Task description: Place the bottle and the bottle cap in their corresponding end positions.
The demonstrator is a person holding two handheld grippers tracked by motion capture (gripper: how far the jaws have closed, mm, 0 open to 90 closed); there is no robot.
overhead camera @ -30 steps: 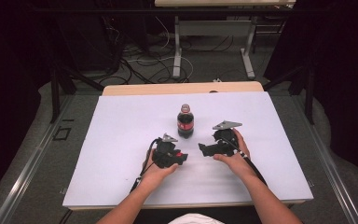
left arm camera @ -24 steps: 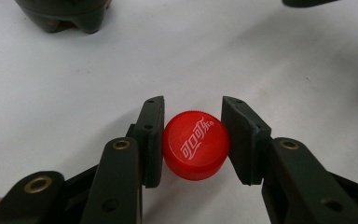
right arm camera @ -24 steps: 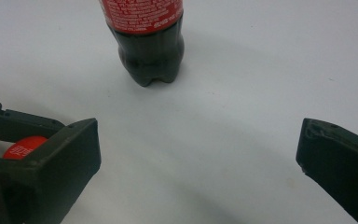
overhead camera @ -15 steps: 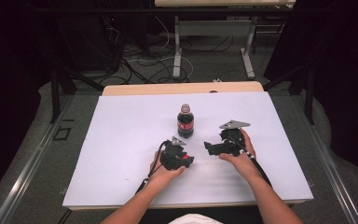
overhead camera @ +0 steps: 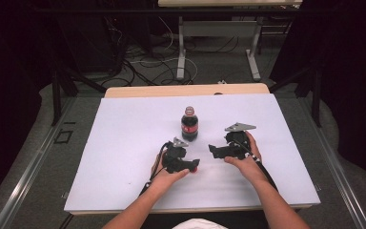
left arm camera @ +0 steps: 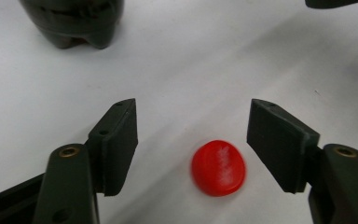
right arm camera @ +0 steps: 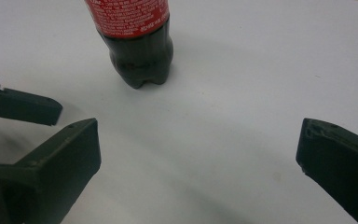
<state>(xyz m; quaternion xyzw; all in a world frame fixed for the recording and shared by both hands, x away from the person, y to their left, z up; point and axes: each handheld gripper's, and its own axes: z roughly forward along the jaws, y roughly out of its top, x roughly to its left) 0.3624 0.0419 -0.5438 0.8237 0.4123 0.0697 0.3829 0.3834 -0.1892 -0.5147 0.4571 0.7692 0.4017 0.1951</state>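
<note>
The white worktop carries a cola bottle standing upright near its middle (red label, dark drink). Nearer the person, the right gripper rests with its fingers wide apart around nothing. The left gripper has just been opening its fingers; the red bottle cap lies loose on the worktop between them, nearer one.

Glossy red plastic cap

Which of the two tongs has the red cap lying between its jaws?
The left tongs: the red cap lies loose on the white table between its just-opened jaws. The right tongs stand open over bare table near the bottle.
</note>
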